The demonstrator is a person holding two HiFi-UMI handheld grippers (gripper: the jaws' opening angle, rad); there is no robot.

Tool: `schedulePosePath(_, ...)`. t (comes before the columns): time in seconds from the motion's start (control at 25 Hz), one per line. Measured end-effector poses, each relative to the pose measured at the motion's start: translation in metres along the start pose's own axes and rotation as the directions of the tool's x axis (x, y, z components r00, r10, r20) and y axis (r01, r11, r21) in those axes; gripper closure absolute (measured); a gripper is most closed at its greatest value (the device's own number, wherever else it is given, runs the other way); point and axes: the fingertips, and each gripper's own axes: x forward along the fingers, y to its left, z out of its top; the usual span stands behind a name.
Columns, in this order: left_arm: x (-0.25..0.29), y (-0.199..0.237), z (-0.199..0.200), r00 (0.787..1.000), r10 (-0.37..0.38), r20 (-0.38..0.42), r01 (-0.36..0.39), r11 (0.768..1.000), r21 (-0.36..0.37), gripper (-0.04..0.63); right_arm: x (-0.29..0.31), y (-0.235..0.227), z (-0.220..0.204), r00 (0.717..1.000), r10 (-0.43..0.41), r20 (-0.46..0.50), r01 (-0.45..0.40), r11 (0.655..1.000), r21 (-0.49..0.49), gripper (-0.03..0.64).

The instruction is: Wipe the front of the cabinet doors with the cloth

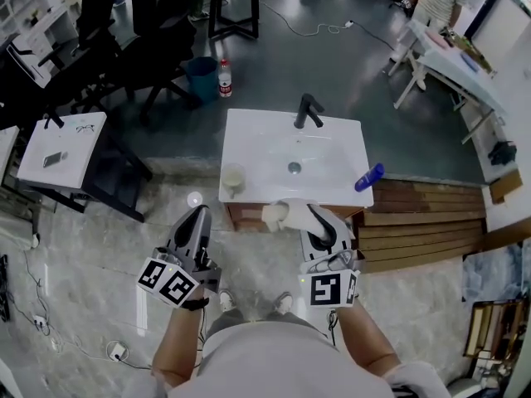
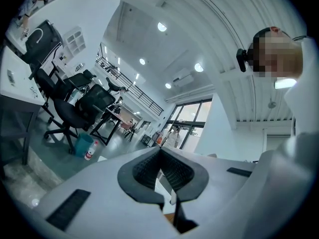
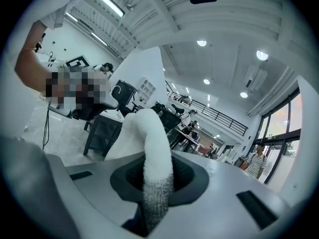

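Your right gripper (image 1: 318,220) pinches the white cloth (image 1: 280,214) at frame centre, and the cloth bulges out left of the jaws at the top front edge of the wooden cabinet (image 1: 246,217) under the washbasin (image 1: 274,139). It looks thick, fuzzy and rolled. Your left gripper (image 1: 197,219), pressed together on nothing, hangs lower left, while a cup (image 1: 232,178) and a blue bottle (image 1: 369,177) sit on the basin.

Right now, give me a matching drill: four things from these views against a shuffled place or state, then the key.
Things:
1. cloth
2. faucet
3. cup
4. left gripper

Place or state:
A. front left corner of the sink top
B. shut, nothing in it
C. black, at the back of the sink top
D. pinched in the right gripper

Pairs: 1-D, 2-C, 3-A, 4-B
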Motion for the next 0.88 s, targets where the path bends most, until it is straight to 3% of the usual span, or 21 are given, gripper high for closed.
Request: schedulePosePath(0.88, 0.014, -0.002, -0.010, 1.000, -0.003, -0.017, 0.003, 1.000, 0.002, 0.580, 0.000, -0.010, -0.010, 1.000, -0.023, -0.008, 0.023, 1.000, 0.008, 0.545)
